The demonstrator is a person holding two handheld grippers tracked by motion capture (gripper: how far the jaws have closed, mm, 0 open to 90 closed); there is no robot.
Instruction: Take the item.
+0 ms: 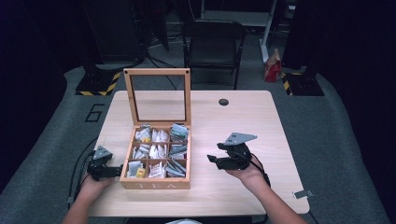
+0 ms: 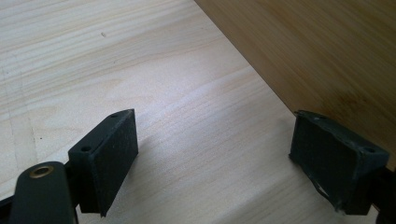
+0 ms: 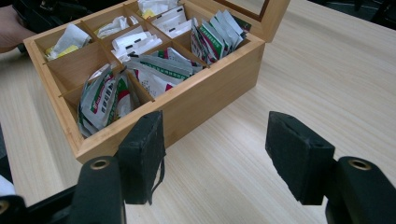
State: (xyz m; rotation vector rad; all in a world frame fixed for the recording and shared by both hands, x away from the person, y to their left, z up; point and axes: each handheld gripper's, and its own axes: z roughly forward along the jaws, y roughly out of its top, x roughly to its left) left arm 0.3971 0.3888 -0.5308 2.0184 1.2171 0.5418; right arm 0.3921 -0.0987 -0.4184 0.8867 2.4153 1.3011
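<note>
At the left of the pale wooden desk (image 1: 243,116), near its front-left corner, the left black two-jaw gripper (image 1: 106,170) lies low on the desktop with its jaws spread apart and nothing between them; in the left gripper view one jaw stands right against the side wall of the square bamboo tea box with nine compartments (image 2: 327,56), so this hand looks set to steady the box from its left side. The box (image 1: 156,179) sits toward the front-left of the desk, its glass-paned lid (image 1: 157,95) standing upright at the back and its compartments stuffed with paper tea sachets (image 1: 161,151). Farther right, the right black two-jaw gripper (image 1: 219,158) hovers just beside the box's right wall, jaws wide and empty, pointing leftward at it. In the right gripper view the green-and-white sachets (image 3: 105,98) in the nearest compartment stand on edge just beyond the wall, so I judge the right hand is the nearer one for a pick, reaching up and over that wall.
</note>
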